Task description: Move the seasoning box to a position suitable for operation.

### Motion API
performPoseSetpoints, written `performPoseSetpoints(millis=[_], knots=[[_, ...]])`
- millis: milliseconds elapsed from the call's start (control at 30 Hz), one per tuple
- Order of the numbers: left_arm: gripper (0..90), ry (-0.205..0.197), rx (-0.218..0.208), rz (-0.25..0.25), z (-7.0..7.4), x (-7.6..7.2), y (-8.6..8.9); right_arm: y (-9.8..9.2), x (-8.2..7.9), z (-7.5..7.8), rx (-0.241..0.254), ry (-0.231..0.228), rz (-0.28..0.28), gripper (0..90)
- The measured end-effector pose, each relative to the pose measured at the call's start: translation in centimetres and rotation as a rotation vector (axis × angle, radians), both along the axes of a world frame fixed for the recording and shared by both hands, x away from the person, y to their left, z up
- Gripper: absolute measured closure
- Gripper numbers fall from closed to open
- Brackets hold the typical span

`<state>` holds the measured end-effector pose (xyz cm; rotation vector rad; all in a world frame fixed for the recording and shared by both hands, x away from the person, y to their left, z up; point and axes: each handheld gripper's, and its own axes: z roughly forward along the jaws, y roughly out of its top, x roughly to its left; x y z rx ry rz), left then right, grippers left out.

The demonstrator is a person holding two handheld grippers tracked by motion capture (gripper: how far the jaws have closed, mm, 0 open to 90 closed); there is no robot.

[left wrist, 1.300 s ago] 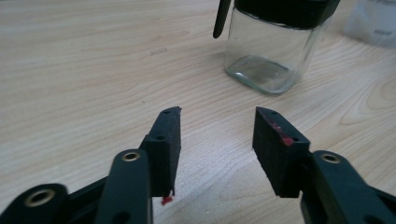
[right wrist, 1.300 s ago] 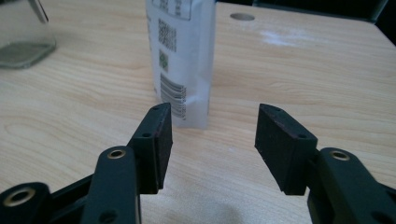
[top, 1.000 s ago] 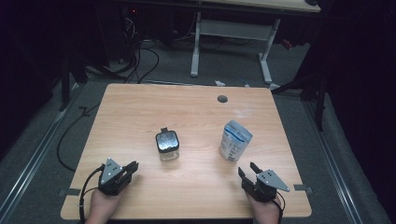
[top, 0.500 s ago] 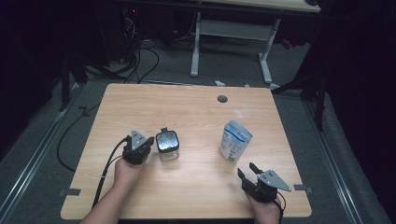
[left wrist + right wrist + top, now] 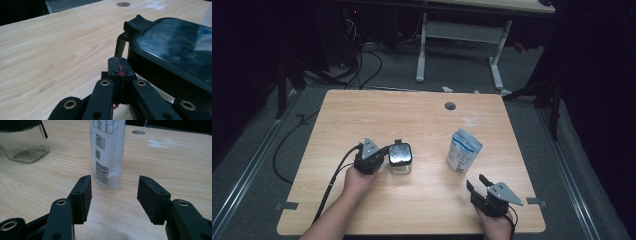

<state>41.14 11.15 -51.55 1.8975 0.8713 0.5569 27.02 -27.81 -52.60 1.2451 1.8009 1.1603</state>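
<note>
A clear glass jar (image 5: 400,159) with a black clip-on lid stands left of centre on the wooden table (image 5: 412,115). My left gripper (image 5: 383,156) is shut with nothing between its jaws, and its tips lie against the left side of the jar's lid. In the left gripper view the closed tips (image 5: 119,67) sit right beside the lid (image 5: 175,50), below its latch (image 5: 136,23). A white printed pouch (image 5: 463,150) stands upright to the right. My right gripper (image 5: 476,182) rests open near the front edge. It faces the pouch (image 5: 107,150), a short way from it, and its jaws (image 5: 113,192) hold nothing.
A round cable hole (image 5: 450,106) sits near the table's far edge, with a pale dusty patch (image 5: 160,143) beside it. Behind the table stand a white desk frame (image 5: 457,45) and floor cables (image 5: 357,65). The jar (image 5: 25,142) shows at the upper left of the right gripper view.
My left hand has gone from the front left corner forward and right to the jar's left side. The right gripper, the jar and the pouch have kept still.
</note>
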Motion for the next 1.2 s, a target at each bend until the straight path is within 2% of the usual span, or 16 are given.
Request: performPoseSetpoints(millis=[333,533,667,700,833,900,933,967,1000,1100,1200], knots=[[90.0,-0.001,0.005,-0.091,-0.2,-1.1,-2.8,0.1,0.0,0.0,0.000,-0.001,0.001,45.5],[89.9,0.009,0.002,-0.121,-0.4,-1.7,-4.0,0.2,-0.1,0.0,-0.007,-0.006,0.004,46.3],[89.9,0.012,0.002,-0.119,-0.5,-2.0,-4.3,0.3,-0.2,0.0,-0.025,-0.008,0.025,45.1],[89.9,0.003,0.013,-0.104,-0.4,-2.0,-4.2,0.4,-0.2,0.0,-0.036,-0.013,0.025,45.1],[89.9,0.015,0.006,-0.077,-0.3,-1.8,-3.6,1.1,-0.3,0.0,-0.066,-0.016,0.026,47.3],[90.0,0.016,0.007,-0.070,-0.4,-1.7,-3.6,2.9,-0.3,0.4,-0.075,0.013,0.069,58.6],[90.0,0.016,0.006,-0.069,-0.4,-1.7,-3.6,2.9,-0.3,0.4,-0.075,0.013,0.069,58.6],[89.9,0.015,0.007,-0.067,-0.4,-1.7,-3.6,4.6,0.1,0.7,-0.089,0.021,0.093,73.3],[89.9,0.013,0.009,-0.065,-0.5,-1.7,-3.7,4.6,0.1,0.7,-0.089,0.021,0.093,73.3],[89.9,0.026,0.010,-0.054,-0.8,-1.6,-3.8,6.7,1.6,0.5,-0.074,0.037,0.082,90.0],[89.9,0.029,0.016,-0.051,-1.1,-1.4,-3.8,8.4,3.6,0.1,-0.058,0.055,0.070,90.0]])
